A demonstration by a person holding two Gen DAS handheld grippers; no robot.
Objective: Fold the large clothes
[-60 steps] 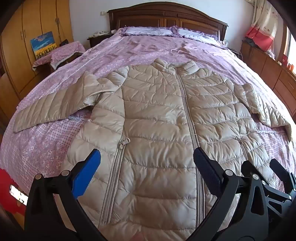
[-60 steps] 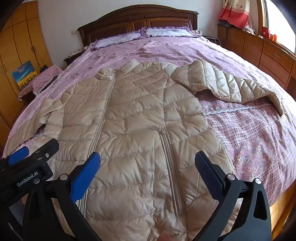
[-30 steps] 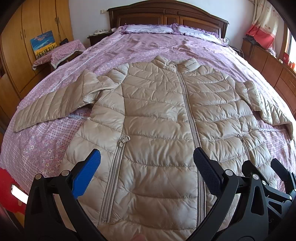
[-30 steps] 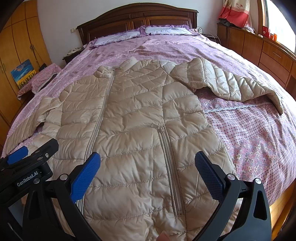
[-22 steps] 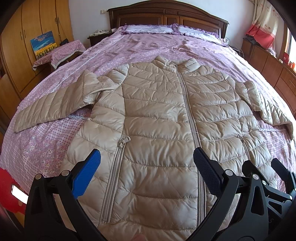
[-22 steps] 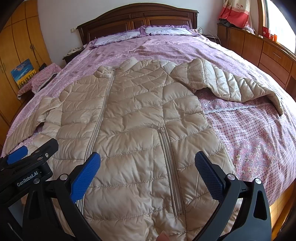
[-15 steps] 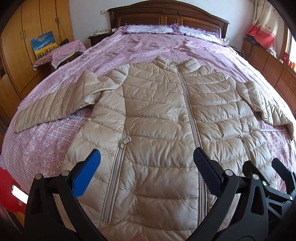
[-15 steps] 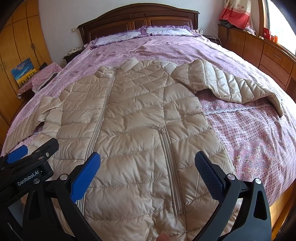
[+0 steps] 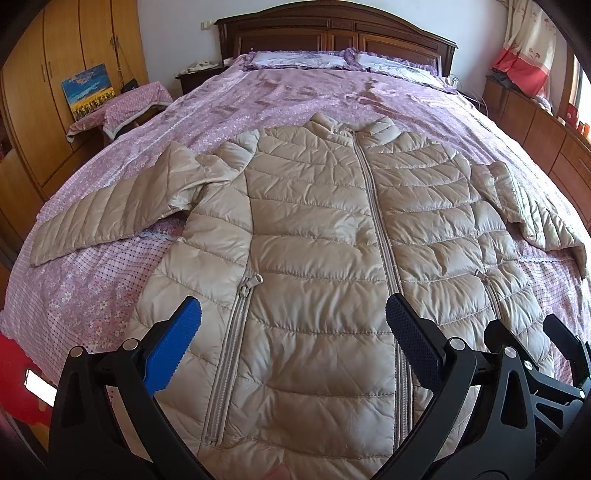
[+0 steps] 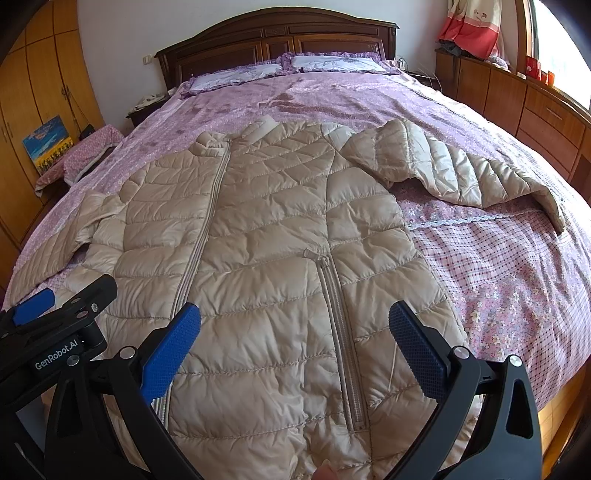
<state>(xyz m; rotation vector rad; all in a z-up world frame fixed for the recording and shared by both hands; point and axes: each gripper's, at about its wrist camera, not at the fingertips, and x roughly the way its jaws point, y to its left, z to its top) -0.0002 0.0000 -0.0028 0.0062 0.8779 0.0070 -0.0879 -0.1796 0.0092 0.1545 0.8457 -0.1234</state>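
Note:
A beige quilted puffer jacket [image 9: 317, 236] [image 10: 266, 236] lies front up and zipped on the bed, collar toward the headboard, hem toward me. Its left sleeve [image 9: 110, 210] stretches out to the left; its right sleeve [image 10: 458, 173] bends out to the right. My left gripper [image 9: 293, 339] hovers open above the lower left front, over the pocket zip, with nothing between its blue pads. My right gripper [image 10: 295, 339] hovers open above the lower right front near the other pocket zip, also holding nothing. Each gripper shows at the edge of the other's view.
The bed [image 9: 332, 96] has a purple floral cover, pillows [image 10: 325, 61] and a dark wooden headboard [image 9: 332, 29]. Wooden wardrobes [image 9: 55, 74] and a cloth-covered side table [image 9: 122, 107] stand on the left; a low wooden cabinet [image 10: 535, 114] runs along the right.
Both views have shifted slightly, the jacket sitting a little lower and nearer in frame than two seconds ago. Both grippers stay open; the jacket has not moved.

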